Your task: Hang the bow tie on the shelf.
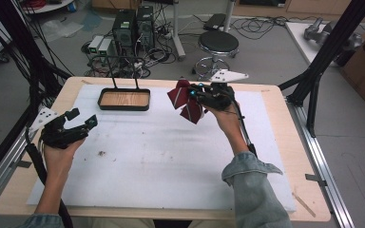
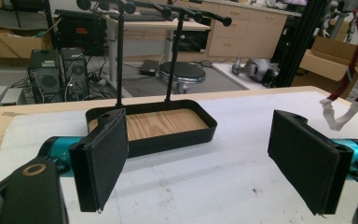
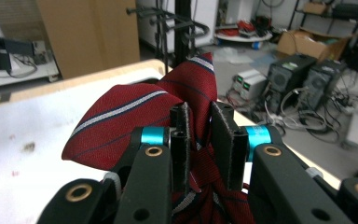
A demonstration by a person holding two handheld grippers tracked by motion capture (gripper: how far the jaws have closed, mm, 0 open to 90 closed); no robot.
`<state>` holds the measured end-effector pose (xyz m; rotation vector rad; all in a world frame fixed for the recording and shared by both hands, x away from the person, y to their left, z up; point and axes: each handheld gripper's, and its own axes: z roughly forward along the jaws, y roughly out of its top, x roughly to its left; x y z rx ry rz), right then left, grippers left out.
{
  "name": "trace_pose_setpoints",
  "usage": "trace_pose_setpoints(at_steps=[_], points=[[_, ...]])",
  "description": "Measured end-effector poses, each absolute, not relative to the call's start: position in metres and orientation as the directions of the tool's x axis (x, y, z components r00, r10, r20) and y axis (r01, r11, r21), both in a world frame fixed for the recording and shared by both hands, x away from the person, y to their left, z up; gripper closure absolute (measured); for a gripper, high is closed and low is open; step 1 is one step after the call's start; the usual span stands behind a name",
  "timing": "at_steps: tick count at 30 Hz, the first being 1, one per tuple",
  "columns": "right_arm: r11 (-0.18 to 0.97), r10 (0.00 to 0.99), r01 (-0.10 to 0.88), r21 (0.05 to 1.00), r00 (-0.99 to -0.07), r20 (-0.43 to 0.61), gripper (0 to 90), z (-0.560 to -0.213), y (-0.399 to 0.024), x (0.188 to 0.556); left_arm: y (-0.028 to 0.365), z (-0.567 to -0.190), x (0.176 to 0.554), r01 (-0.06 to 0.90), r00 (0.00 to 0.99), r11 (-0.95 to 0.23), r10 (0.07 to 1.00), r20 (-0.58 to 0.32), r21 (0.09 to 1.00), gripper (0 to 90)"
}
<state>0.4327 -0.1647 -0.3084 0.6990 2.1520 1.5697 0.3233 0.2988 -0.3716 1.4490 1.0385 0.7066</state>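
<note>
Near the far edge of the white foam table top [image 1: 171,156] stands a black tray with a wooden floor and a tall hanging rack [image 1: 124,99]. Beside it, the right gripper [image 1: 197,96] pinches a dark red striped necktie [image 1: 183,99] in the air. The bunched tie may slip out or catch on the rack. The left gripper [image 1: 81,119] waits wide open near the left edge.

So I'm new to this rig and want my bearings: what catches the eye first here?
The red striped tie stands out, bunched up and lifted off the white mat, pinched in the right gripper near the table's far edge. Next is the black tray with a wooden floor, at the far side of the mat with a thin black stand rising from it. The left gripper hangs open near the left edge.
</note>
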Motion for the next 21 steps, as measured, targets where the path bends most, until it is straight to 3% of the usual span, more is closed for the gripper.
trace_pose_setpoints(at_steps=[21], points=[[0.175,0.547,0.163,0.971,-0.836,0.042,77.4,-0.298,-0.079,0.493,0.306,-0.373,0.324,0.204,0.416,0.062,0.898,-0.144,0.977,20.4]])
